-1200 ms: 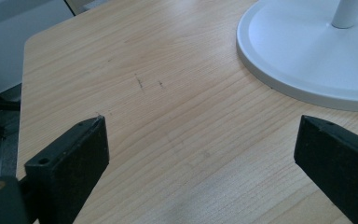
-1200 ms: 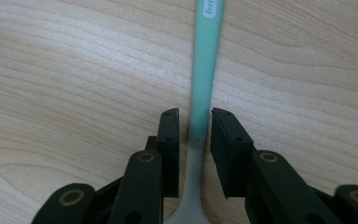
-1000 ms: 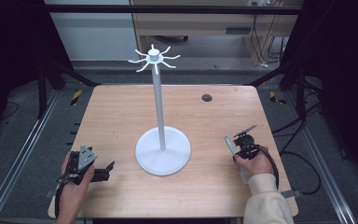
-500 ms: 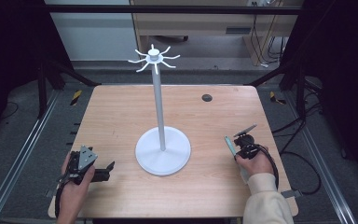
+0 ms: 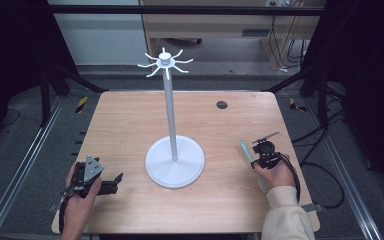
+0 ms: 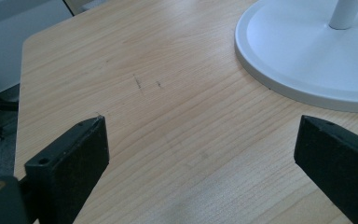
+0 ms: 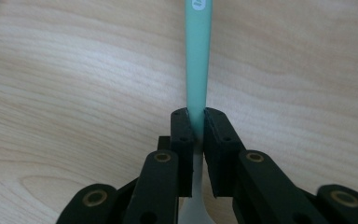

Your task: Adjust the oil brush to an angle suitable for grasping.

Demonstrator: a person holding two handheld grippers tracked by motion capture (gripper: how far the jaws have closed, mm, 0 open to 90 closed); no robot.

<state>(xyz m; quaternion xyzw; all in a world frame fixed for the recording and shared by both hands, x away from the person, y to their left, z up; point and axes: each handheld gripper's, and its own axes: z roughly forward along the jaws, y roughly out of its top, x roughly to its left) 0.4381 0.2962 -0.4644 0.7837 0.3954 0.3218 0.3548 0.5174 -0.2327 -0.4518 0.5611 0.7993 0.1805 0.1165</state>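
Tall white metal stand with round base mid-table. Slim mint-green plastic handle at the right edge, clamped in right gripper, just closed, held low. Left gripper rests near-left, jaws wide apart, holding nothing.

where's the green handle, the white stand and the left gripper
green handle (image 7: 199, 60), right gripper view, on its shaft beyond the jaws
white stand (image 5: 174, 161), high view, on its round base
left gripper (image 5: 111, 183), high view, between its open jaws
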